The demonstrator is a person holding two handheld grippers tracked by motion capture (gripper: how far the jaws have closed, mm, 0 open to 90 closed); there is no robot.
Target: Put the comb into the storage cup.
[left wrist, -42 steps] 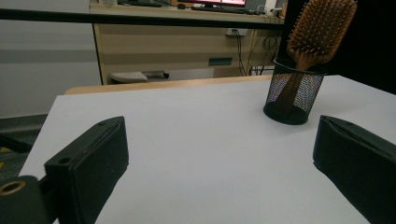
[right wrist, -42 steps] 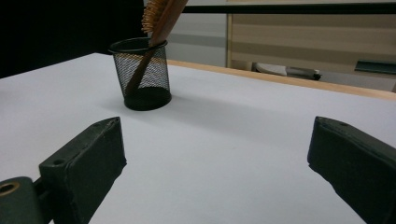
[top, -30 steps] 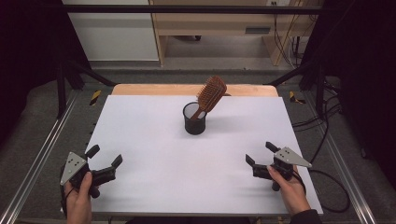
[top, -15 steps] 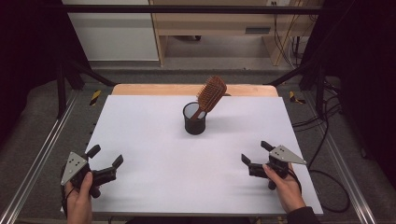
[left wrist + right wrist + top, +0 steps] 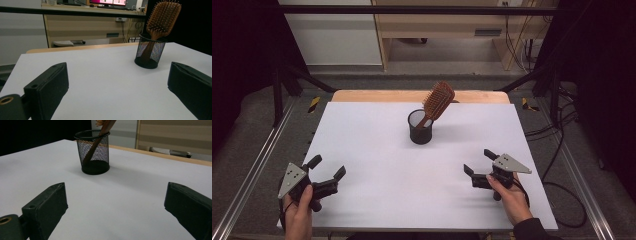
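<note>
A wooden brush (image 5: 437, 101) leans handle-down in a mesh cup (image 5: 420, 127). Both grippers, left (image 5: 326, 172) and right (image 5: 479, 165), sit spread wide and empty. The brush looks stiff and light, best pinched at the neck; the cup may tip.

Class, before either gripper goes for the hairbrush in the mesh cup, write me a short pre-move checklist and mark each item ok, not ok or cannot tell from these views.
1. Left gripper open and holding nothing: ok, its jaws stand wide apart.
2. Right gripper open and holding nothing: ok, its jaws stand wide apart too.
3. Hairbrush reachable above the rim: ok, its handle sits inside the mesh cup and its head leans out past the rim.
4. Path across the white table from each gripper to the cup free of other things: ok.
5. Cup upright: ok.
6. Cup steady enough not to tip when the brush is pulled: cannot tell.
</note>
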